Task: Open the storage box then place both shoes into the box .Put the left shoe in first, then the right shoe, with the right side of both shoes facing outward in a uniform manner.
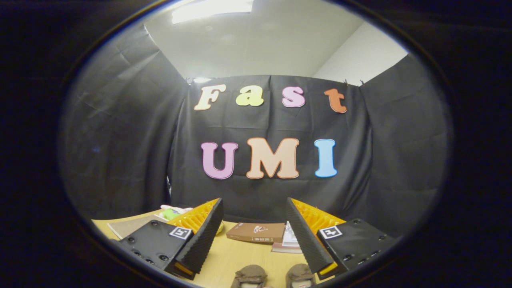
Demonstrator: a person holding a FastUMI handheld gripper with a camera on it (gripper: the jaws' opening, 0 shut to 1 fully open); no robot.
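Observation:
Two brown shoes, one on the left (pixel 249 277) and one on the right (pixel 300 277), stand side by side on the wooden table (pixel 240 256), low between my fingers and close under the gripper. Only their upper parts show. My gripper (pixel 254 218) is open, held well above the table and pointing at the booth's back wall, with nothing between its fingers. A flat brown box (pixel 256 232) lies on the table beyond the shoes, just ahead of the fingers.
A white booklet or paper (pixel 289 240) lies against the brown box on its right. Behind the left finger are a greyish flat sheet (pixel 130 226) and something green and white (pixel 172 212), partly hidden. Black cloth walls close the table at the back and sides.

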